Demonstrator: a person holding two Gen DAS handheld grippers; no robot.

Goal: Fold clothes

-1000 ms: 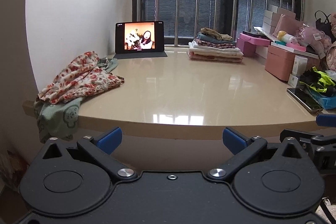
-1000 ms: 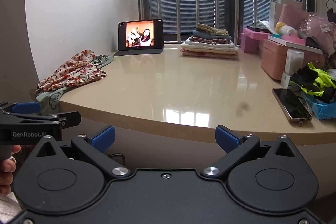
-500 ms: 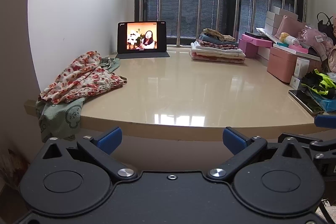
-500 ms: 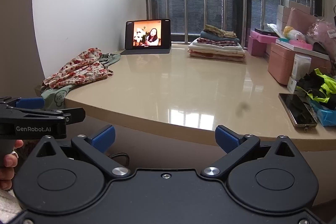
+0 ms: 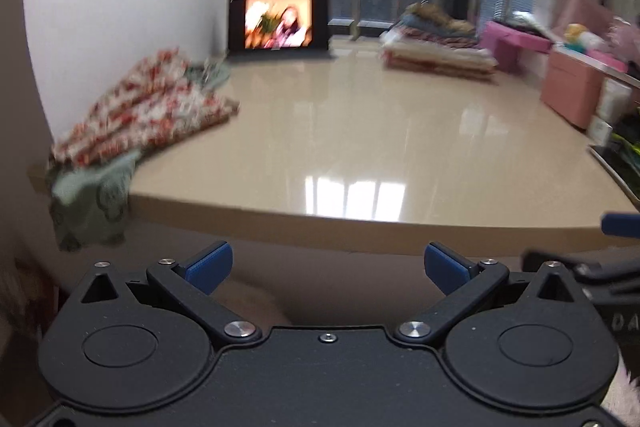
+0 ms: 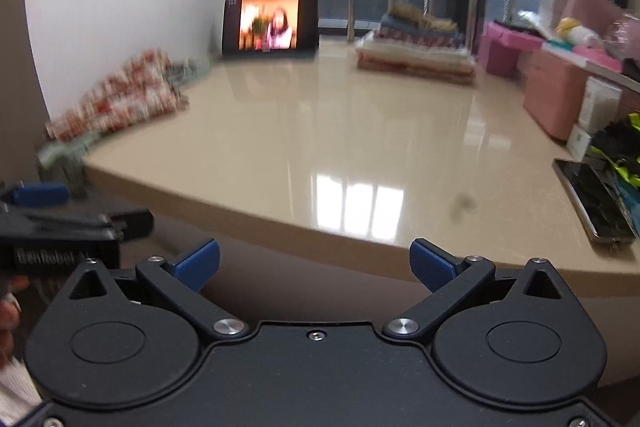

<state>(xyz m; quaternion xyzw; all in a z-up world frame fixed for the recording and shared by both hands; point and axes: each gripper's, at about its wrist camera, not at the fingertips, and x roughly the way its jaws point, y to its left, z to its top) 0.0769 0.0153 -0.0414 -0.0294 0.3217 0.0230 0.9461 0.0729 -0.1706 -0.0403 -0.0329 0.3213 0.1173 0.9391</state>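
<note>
A glossy beige table (image 5: 360, 155) spreads ahead of both sets of fingers, its near edge just beyond their blue tips. The floral garment (image 5: 136, 123) lies crumpled far to the front-left of the left gripper (image 5: 326, 263), atop a green cloth (image 5: 92, 195) drooping over the table edge. A stack of folded clothes (image 6: 416, 47) sits far ahead, right of the right gripper (image 6: 314, 261). A lit tablet (image 6: 270, 23) stands ahead, left. A phone (image 6: 592, 199) lies right of the right fingers. Both pairs of fingers are spread wide, holding nothing.
</note>
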